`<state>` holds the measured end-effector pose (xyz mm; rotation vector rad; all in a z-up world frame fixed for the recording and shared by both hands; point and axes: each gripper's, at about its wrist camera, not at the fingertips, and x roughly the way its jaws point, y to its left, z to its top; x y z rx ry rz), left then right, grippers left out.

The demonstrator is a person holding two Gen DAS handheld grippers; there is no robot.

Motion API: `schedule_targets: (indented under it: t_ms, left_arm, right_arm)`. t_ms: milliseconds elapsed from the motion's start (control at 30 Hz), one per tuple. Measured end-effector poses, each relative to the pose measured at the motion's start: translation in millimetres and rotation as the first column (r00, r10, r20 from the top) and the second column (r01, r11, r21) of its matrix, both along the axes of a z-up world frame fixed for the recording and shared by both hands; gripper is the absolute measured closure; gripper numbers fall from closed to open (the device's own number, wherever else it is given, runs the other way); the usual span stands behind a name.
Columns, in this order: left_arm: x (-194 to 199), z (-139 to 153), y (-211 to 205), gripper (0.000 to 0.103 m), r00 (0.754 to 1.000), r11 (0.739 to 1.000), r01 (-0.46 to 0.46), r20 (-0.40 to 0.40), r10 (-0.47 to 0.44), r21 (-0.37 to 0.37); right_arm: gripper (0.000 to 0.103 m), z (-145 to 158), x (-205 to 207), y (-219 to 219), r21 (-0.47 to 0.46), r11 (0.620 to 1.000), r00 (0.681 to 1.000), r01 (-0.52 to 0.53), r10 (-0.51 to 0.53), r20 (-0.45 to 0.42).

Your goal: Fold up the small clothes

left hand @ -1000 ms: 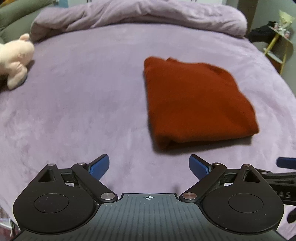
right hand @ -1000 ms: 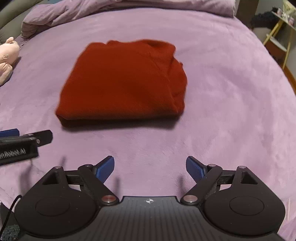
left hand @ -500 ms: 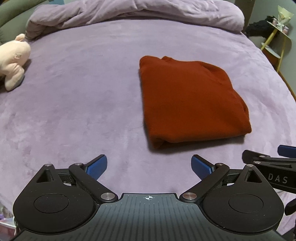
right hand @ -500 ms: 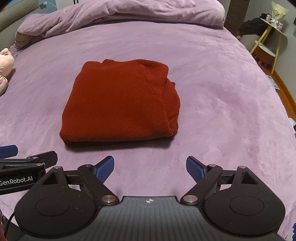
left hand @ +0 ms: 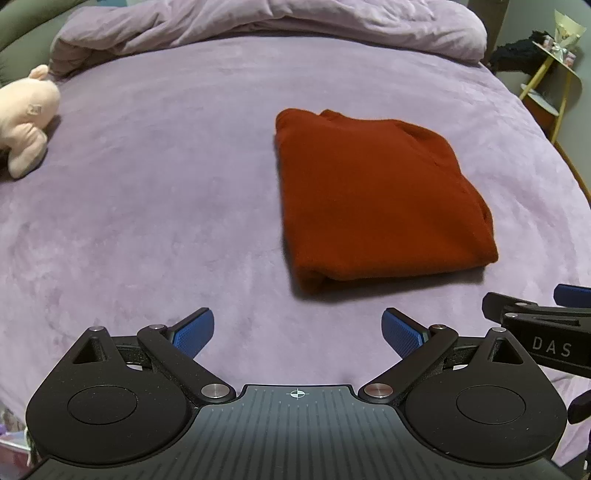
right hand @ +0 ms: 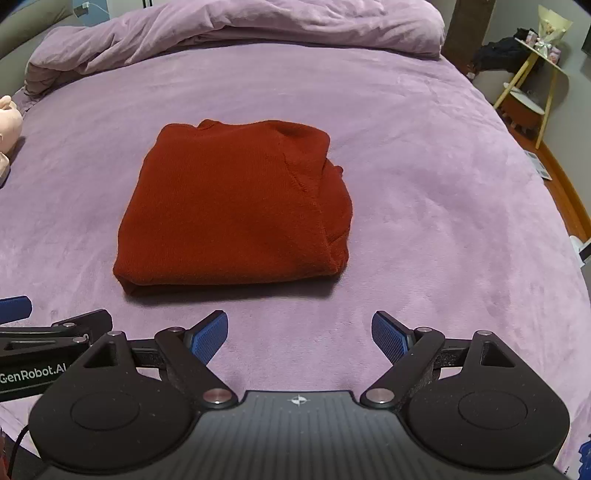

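Lying folded into a squarish stack, the rust-red sweater (right hand: 236, 206) is resting flat on the purple plush blanket (right hand: 424, 177) covering the bed, its thick folded edge facing the cameras and bunched layers showing along its right side. In the left wrist view the sweater (left hand: 376, 199) is sitting right of centre. The left gripper (left hand: 297, 332) is hovering just short of the near edge, its blue pads (left hand: 194, 330) standing wide apart with nothing between them, only blanket below. The right gripper (right hand: 299, 334) is likewise spread wide and empty, pads (right hand: 389, 338) clear of the fabric; the sweater is lying ahead of it, slightly to the left. Each gripper is showing at the edge of the other's view. A pale pink plush toy (left hand: 26, 118) is lying at the far left, well apart from the sweater. A rumpled purple duvet (right hand: 229, 29) is bunching along the far side.
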<state>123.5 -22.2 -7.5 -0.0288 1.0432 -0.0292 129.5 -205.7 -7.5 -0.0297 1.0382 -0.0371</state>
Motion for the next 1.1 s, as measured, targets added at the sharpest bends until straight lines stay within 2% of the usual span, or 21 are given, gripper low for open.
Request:
schedule_targets:
  t_ms: [1100]
  left_arm:
    - [-4.0, 2.8, -3.4, 0.003, 1.0, 1.0, 0.001, -0.004, -0.001, -0.007]
  right_arm:
    - [0.017, 3.9, -1.5, 0.0, 0.0, 1.0, 1.0, -0.012, 0.012, -0.003]
